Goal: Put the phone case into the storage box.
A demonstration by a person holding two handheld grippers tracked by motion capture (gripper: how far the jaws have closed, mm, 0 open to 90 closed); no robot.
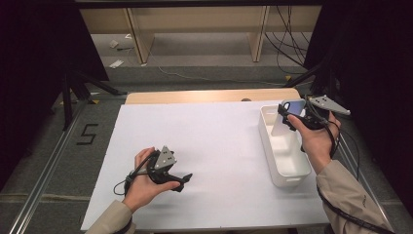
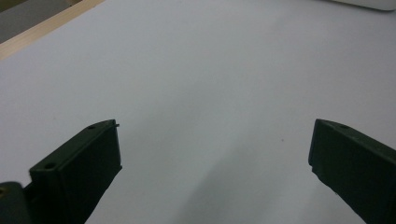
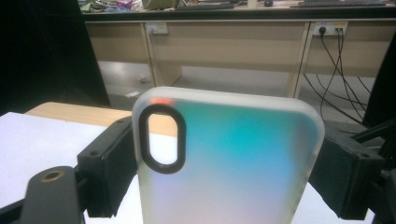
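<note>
Table: the white sheet (image 1: 214,146) covers most of the top, and a strip of bare wood shows along the far edge.
Bin: a long white bin (image 1: 285,161) lies on the right side of the sheet, its long side running away from the person, open top up.
Right arm: the beige sleeve comes in from the bottom right, the forearm angles up and inward, and the right hand (image 1: 315,139) is raised over the bin's far right side.
Left arm: the left hand (image 1: 146,183) sits low at the near left of the sheet, palm turned inward, wrapped round its tool, well apart from the bin.
Right gripper: the right gripper (image 1: 292,117) is held up above the far end of the bin, and its jaws are clamped on the two long edges of the case.
Left gripper: the left gripper (image 1: 182,183) points right along the sheet; in its own view the jaws stand wide apart over bare white.
Phone case: the phone case (image 3: 229,163), frosted with a teal-to-pink sheen and a black oval camera cut-out, stands upright between the right jaws, above the bin.
</note>
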